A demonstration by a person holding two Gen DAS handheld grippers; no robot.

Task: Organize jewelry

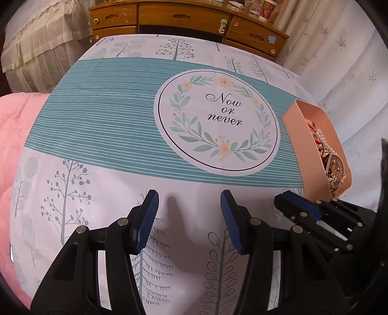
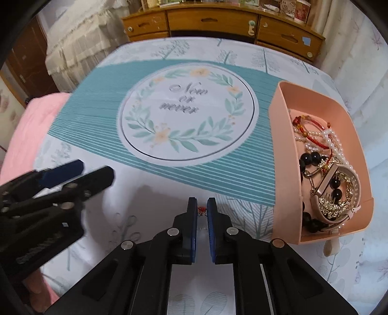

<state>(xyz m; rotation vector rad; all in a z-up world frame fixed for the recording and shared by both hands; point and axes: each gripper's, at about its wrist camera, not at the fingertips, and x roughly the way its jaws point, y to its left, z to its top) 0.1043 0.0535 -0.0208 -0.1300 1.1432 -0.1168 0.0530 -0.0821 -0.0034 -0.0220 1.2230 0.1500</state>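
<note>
A peach plastic box [image 2: 282, 155] on the bed holds several pieces: a red cord bracelet [image 2: 312, 141], white pearl strands [image 2: 337, 143], black beads [image 2: 309, 157] and a pink-strapped watch [image 2: 339, 193]. It also shows at the right of the left wrist view [image 1: 305, 150]. My right gripper [image 2: 201, 209] is nearly shut on a small piece of jewelry with a red bit [image 2: 201, 210], just left of the box. My left gripper [image 1: 189, 206] is open and empty above the sheet; it shows in the right wrist view [image 2: 80, 172].
The bed is covered by a white and teal sheet with a round "Now or never" print [image 1: 215, 121]. A pink blanket [image 1: 14, 145] lies at the left. A wooden dresser [image 1: 184, 21] stands beyond the bed, curtains [image 1: 339, 48] at the right.
</note>
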